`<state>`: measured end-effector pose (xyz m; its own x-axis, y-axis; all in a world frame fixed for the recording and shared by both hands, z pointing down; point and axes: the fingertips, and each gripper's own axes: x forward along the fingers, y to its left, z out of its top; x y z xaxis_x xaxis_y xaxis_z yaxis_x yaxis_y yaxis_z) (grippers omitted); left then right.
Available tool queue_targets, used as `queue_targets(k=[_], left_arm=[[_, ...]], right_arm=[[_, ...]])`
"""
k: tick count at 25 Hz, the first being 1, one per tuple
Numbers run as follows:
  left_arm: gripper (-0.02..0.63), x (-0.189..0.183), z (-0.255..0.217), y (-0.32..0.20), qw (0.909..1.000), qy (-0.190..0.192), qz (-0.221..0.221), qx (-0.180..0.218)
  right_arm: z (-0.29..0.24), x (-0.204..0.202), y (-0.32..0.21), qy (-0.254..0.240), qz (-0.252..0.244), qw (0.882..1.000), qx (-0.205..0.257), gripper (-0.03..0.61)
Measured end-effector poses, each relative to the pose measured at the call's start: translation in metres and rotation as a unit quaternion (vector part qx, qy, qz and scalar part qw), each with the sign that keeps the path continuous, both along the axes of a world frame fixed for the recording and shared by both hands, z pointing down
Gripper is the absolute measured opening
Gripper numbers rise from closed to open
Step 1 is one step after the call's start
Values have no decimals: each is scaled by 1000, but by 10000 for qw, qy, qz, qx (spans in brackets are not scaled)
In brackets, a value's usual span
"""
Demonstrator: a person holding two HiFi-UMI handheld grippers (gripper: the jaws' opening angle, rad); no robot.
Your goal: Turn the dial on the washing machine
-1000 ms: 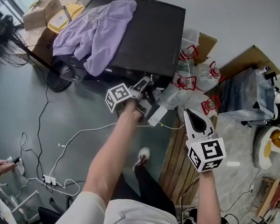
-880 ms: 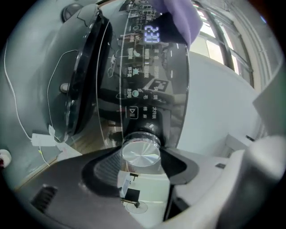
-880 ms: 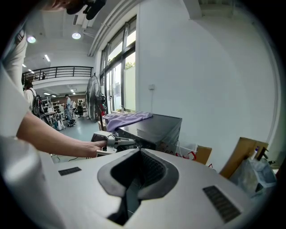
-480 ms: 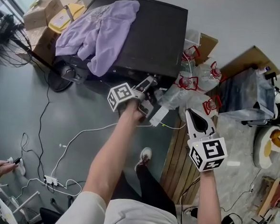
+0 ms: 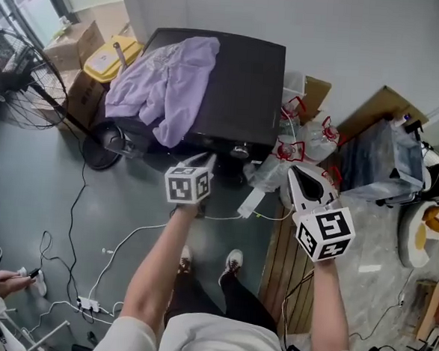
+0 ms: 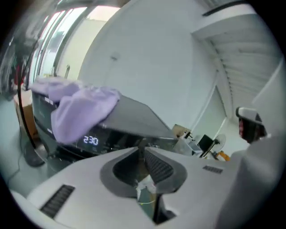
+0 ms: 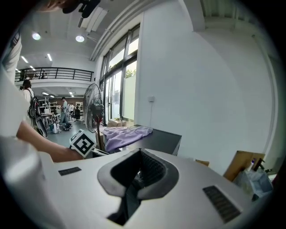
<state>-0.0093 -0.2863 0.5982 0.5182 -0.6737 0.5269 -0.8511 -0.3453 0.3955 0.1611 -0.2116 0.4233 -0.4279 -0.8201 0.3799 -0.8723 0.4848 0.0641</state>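
Note:
The black washing machine (image 5: 238, 75) stands against the wall with a purple garment (image 5: 162, 81) draped over its top. Its silver dial (image 5: 240, 150) sits on the front panel, and the lit display (image 6: 90, 140) shows beside the garment. My left gripper (image 5: 202, 162) hangs a little short of the panel, left of the dial and touching nothing. Its jaws (image 6: 142, 146) are closing, the tips are together, and nothing is between them. My right gripper (image 5: 300, 173) is held off to the right by the plastic bags, shut and empty (image 7: 140, 152).
White plastic bags with red print (image 5: 305, 132) are piled right of the machine. A standing fan (image 5: 24, 67), cardboard boxes and a yellow bin (image 5: 111, 57) are on the left. White cables (image 5: 124, 247) and a white adapter (image 5: 249, 201) lie on the floor, beside a wooden pallet (image 5: 284, 265).
The left gripper has pulled back from the dial, where it stood with open jaws, and its jaws have come together. The right gripper has barely moved.

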Motion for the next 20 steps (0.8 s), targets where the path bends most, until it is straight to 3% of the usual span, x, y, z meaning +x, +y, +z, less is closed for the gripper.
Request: queue_targets(k=[3, 6, 11, 20], left_arm=[[22, -27, -53, -2, 9950, -620, 246, 739], [15, -48, -110, -2, 9824, -1081, 469, 1447], [14, -81, -201, -2, 9588, -1444, 465, 2401], [14, -104, -334, 24, 9049, -1762, 469, 3846]], right_arm=[[-26, -7, -5, 95, 66, 9998, 167, 14], [-54, -15, -10, 198, 120, 9990, 389, 14], [-105, -39, -18, 312, 64, 9955, 893, 14], [-176, -66, -18, 454, -107, 9865, 1570, 14]])
